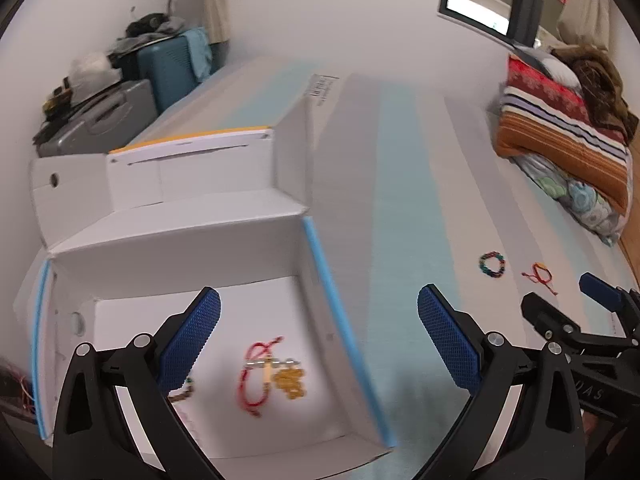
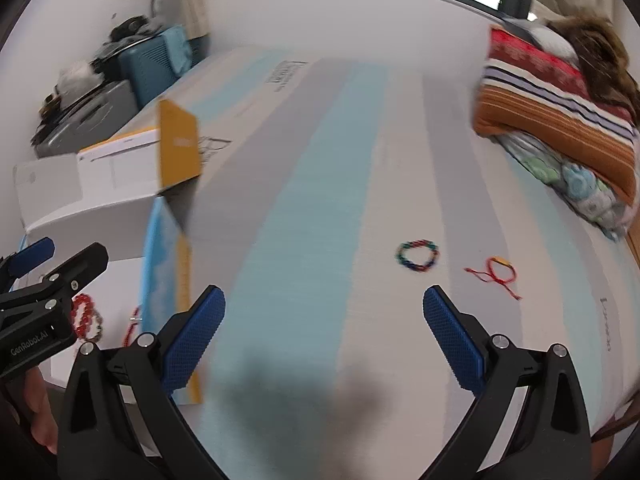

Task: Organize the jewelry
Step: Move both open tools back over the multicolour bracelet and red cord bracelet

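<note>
Claws both spread wide, nothing held. Left claw [image 1: 319,344] up over the white box [image 1: 312,216], at about 7 o'clock in its own view. Right claw [image 2: 324,340] over the striped bed sheet [image 2: 304,200].

Inside the box: red cord bracelet [image 1: 256,376] with a gold charm bunch [image 1: 289,383] touching it. Red bead bracelet [image 2: 83,316] in there too, at 9 o'clock in the right view.

Out on the sheet, at 2 o'clock from the right claw: colorful bead bracelet [image 2: 417,256], and just beside it, not touching, thin red string bracelet [image 2: 496,274]. Probably next to go in the box.

Likely very light, both of them. Bead ring floppy, maybe stretchy, beads round and slippery. Best pinched across one side of the ring, pads [image 2: 454,344] flat against the sheet. String one soft and thin, lying very flat, easy to miss. Best grabbed at the knot or where the cords cross. Gentle squeeze, slow lift.
</note>
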Demonstrator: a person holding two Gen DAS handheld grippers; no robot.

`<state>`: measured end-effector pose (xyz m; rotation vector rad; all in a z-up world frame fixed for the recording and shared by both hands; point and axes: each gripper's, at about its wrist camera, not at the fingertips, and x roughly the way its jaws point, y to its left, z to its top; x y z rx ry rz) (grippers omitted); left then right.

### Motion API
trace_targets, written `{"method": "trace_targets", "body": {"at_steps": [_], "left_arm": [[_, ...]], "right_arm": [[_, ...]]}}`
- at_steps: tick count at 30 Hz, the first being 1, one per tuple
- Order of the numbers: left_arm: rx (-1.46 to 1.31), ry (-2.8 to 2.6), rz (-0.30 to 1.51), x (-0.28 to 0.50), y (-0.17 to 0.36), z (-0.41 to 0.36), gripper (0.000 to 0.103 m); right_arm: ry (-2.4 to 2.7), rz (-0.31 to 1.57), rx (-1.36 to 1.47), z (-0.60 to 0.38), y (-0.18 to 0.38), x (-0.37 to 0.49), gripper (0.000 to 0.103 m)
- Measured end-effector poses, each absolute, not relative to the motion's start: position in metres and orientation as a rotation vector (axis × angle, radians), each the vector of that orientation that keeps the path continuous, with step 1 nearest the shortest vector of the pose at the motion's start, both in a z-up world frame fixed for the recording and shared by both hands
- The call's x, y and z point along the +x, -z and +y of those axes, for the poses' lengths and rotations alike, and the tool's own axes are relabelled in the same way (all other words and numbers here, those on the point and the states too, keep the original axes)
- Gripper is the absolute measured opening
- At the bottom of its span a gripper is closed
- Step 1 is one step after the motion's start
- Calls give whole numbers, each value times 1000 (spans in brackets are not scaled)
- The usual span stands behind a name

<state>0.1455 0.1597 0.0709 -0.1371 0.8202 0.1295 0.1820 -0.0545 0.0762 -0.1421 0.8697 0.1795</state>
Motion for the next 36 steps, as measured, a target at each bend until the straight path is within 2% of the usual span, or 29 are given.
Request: {"method": "trace_targets", "body": {"at_steps": [16,36], "left_arm": [[-63,9,862,192,-41,50,97],[33,126,928,269,15,-52,97]], "right_arm": [[-22,890,-5,-193,-62,209,95],[28,968,99,-284,0,246,95]]}}
